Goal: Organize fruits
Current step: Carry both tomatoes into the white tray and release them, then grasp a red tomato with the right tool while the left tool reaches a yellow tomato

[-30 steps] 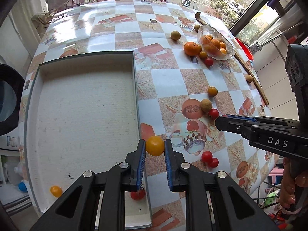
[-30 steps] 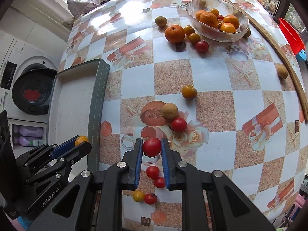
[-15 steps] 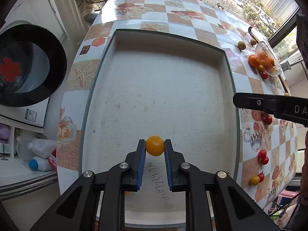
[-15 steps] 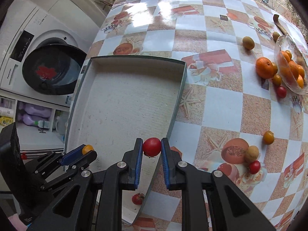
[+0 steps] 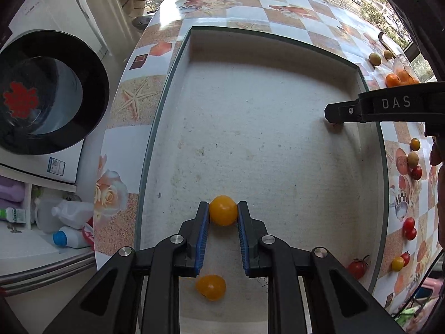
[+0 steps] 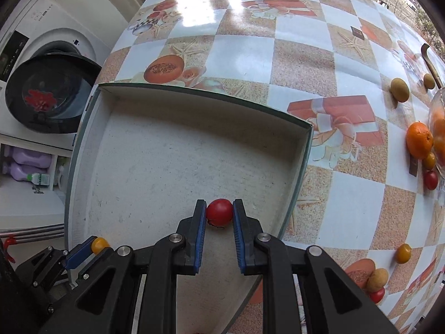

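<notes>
Tray (image 5: 278,128) is sitting on the surface (image 6: 306,64), both tongs pointing steeply down into it. Left tongs (image 5: 223,217) are clamping a yellow fruit (image 5: 223,213) over the near-left floor, a second yellow one (image 5: 210,287) lying directly below. Right tongs (image 6: 219,214) are pinching a red tomato (image 6: 219,212) just inside the right wall. Release looks like a straight drop for each.

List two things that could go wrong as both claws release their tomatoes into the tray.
The yellow tomato in the left claw might knock the loose yellow one below it. The red tomato in the right claw sits near the tray's wall; it may bounce out.
</notes>
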A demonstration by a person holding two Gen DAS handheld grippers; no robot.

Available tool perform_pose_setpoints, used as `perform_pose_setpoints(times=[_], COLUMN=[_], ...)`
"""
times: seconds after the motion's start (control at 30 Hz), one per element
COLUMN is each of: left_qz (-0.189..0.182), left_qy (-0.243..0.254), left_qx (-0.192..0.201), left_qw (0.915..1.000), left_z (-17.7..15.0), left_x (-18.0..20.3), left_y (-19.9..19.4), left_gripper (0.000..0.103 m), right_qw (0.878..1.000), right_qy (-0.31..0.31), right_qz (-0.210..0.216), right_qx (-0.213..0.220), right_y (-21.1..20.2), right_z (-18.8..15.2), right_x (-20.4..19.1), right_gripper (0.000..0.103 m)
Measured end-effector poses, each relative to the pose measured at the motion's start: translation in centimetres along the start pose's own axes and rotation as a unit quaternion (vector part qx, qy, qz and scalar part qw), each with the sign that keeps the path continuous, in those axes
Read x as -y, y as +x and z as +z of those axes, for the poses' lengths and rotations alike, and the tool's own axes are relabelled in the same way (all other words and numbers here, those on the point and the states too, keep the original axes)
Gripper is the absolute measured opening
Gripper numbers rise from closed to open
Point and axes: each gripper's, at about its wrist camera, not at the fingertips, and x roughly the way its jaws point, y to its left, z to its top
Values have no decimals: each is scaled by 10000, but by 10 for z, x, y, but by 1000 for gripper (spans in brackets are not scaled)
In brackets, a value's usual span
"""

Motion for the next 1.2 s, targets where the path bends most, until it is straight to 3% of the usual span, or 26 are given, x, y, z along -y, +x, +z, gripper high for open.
perform_pose_setpoints(times=[0.07, 0.13, 0.17, 0.23, 0.27, 0.43, 0.5, 0.8, 1.2], left_qz=[105, 260, 258, 226, 287, 279, 289, 237, -62], left_qy=[47, 53, 18, 48, 114, 198, 203, 579, 1527], left_qx=[-4, -8, 19, 114, 99, 5, -25, -114, -46], left_qw=[9999, 9996, 9997, 9997, 9995, 9994, 9994, 9980, 9882], left_z=[1, 1, 1, -1, -1, -3, -4, -9, -8], left_x=[2, 2, 1, 1, 3, 7, 8, 41, 123], left_y=[0, 0, -1, -6, -6, -6, -9, -23, -39], left_gripper=[26, 49, 73, 74, 74, 74, 74, 74, 74], right_qw=[9998, 9998, 9999, 9999, 9999, 9998, 9996, 9979, 9817], right_qy=[-149, -174, -160, -125, -111, -51, 1, 548, 1895], right_qz=[-95, -83, -37, -47, -12, 125, 173, 212, -162], right_qx=[-8, -27, -33, -63, -29, 109, 200, 289, -37], right_y=[1, 1, 1, 0, -2, -17, -27, -57, -70], right_z=[0, 0, 1, 1, 1, -1, -4, -41, -144], right_x=[-4, -5, -5, -4, -4, -4, -2, 31, 130], right_gripper=[22, 24, 27, 42, 54, 68, 82, 82, 82])
